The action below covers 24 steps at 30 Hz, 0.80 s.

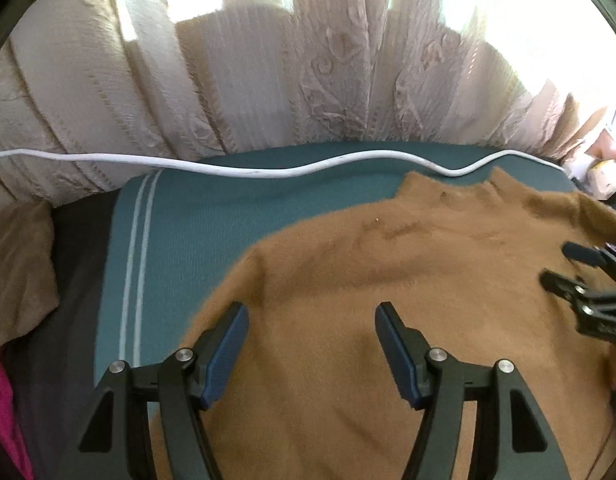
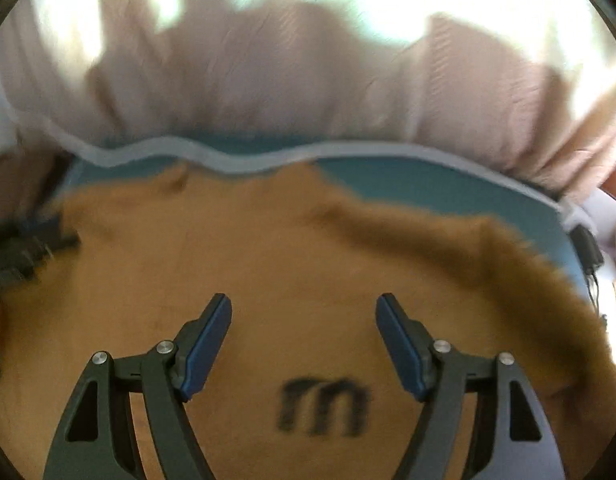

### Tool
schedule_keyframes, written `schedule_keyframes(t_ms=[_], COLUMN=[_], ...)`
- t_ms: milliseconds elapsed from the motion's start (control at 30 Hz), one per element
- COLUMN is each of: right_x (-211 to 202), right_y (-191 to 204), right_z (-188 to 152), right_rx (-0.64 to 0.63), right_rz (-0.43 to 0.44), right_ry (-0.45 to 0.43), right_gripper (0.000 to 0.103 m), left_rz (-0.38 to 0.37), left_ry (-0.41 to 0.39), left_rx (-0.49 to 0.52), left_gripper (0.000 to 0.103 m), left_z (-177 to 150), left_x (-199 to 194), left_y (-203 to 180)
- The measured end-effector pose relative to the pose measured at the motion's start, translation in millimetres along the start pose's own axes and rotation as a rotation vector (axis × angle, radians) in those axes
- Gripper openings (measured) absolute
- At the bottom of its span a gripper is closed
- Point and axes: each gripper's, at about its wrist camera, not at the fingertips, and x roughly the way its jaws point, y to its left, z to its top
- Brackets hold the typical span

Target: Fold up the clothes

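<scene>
Ahead of my claws: sunlit cream curtain [image 1: 267,80], white cable [image 1: 227,168] crossing a teal mat [image 1: 179,240]; tan cushion [image 1: 19,272] far left.

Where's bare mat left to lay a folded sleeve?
Free: teal mat between its white stripes and the brown sweater; a narrower strip between collar and white cable. Crowded: the sweater under left gripper and right gripper.

A home, most likely a bedroom. A teal bed cover [image 1: 179,240] with pale stripes is spread on a bed, and embroidered cream curtains [image 1: 267,80] hang at twelve o'clock with daylight behind. A tan cushion [image 1: 19,272] lies at nine o'clock, and a white cable [image 1: 227,169] crosses the bed's far edge.
</scene>
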Motion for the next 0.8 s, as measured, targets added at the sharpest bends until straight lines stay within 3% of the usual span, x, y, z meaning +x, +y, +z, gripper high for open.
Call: schedule_keyframes(t_ms=[167, 333, 533, 800], right_x=[-1, -41, -85, -107], right_y=[-3, 13, 50, 84], right_z=[0, -11, -39, -89], right_rx=[0.063, 0.06, 0.0, -0.036], right_rz=[0.022, 0.064, 0.13, 0.2], right_ry=[0.019, -0.034, -0.051, -0.012], right_gripper=[0.079, 0.079, 0.08, 0.08], left_rz=[0.01, 0.065, 0.062, 0.015], left_ry=[-0.039, -0.057, -0.054, -0.015], left_rx=[-0.001, -0.027, -0.147, -0.216], left_gripper=[0.071, 0.074, 0.075, 0.083], left_z=[-27, -64, -135, -215], left_x=[-55, -106, -173, -215], left_y=[22, 54, 94, 110])
